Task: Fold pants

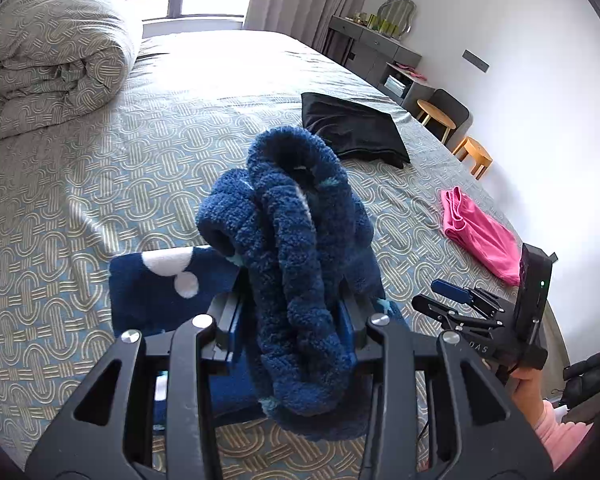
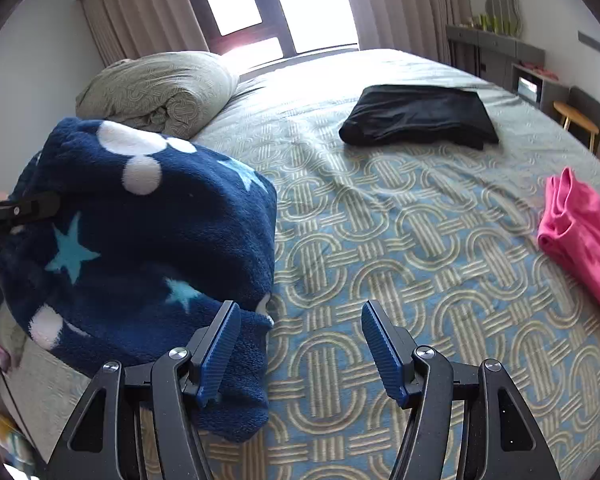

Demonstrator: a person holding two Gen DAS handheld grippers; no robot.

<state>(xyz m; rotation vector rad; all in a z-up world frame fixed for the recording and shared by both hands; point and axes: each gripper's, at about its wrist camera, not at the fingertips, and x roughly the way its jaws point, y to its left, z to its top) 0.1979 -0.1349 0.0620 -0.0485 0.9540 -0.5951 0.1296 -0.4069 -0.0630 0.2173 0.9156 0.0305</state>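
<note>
Handling looks easy: fleece pants [image 2: 140,236], left of frame in the right wrist view, hang thick, soft, light, bunched in the left gripper [image 1: 294,304], which is clamped on them. Best hold: a hem edge. Right gripper [image 2: 300,344] stands wide, empty, over the woven-pattern bedspread [image 2: 380,240].

Bedroom. Wide bed [image 2: 380,240] under a grey-blue spread with looped cream pattern. Rolled duvet [image 2: 160,88] at the far left corner. Window [image 2: 276,4] behind, glaring daylight, beige curtains [image 2: 140,12] on both sides. White wall [image 1: 520,40] on the right; grey dresser [image 1: 376,48] against it, wooden stools [image 1: 474,154] nearby.
</note>
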